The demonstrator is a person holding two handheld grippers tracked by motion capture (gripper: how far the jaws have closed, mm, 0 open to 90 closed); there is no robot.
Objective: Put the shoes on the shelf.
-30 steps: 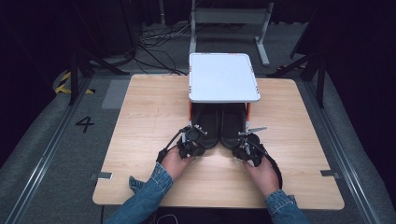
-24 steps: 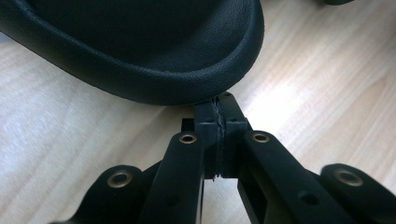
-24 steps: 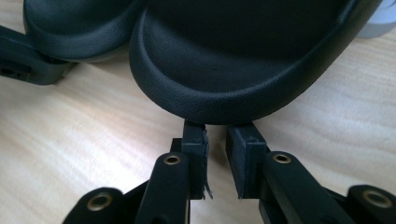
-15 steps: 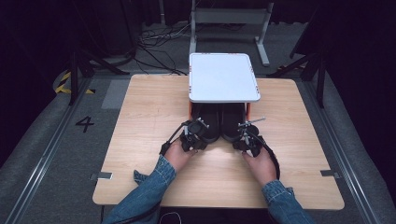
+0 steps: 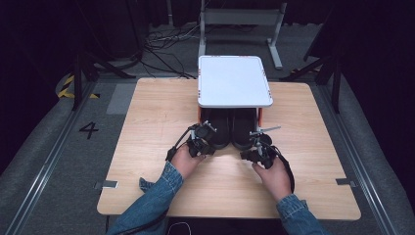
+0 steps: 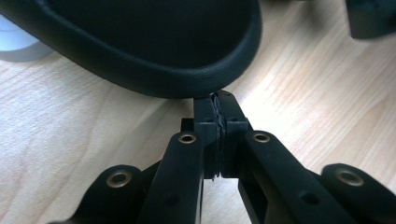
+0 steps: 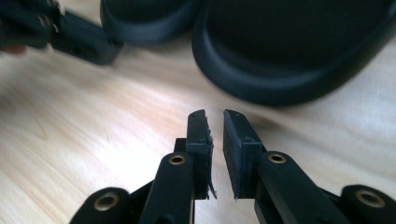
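Looking down, high view: one desk (image 5: 147,112), one white-topped stand (image 5: 234,81) at its far middle, two black shoes side by side under the stand's near edge.
Shoes: left shoe (image 5: 219,129) and right shoe (image 5: 242,132), touching or nearly so, heels toward the person.
Hands: two, in denim sleeves; left hand (image 5: 183,159) and right hand (image 5: 274,174), one gripper each.
Grippers: left gripper (image 5: 208,132) at the left shoe's heel; right gripper (image 5: 255,143) just short of the right shoe's heel.

Left gripper view, count: one shoe, one gripper.
Left shoe (image 6: 154,42): its rounded heel rim crosses the top, lying on the desk (image 6: 70,130).
Left gripper (image 6: 217,100): clenched, pads pressed flat together with nothing between; its tips touch the underside of the heel rim.

Right gripper view, count: two shoes, two grippers.
Right shoe (image 7: 299,42): large and close, heel rim on the desk (image 7: 93,130).
Left shoe (image 7: 144,18): farther off, beside it.
Right gripper (image 7: 215,119): jaws have just been closing and are all but clenched, a thin slit left, nothing between; near the right shoe, apart from it.
Left gripper (image 7: 70,32): blurred, at the left shoe's heel.
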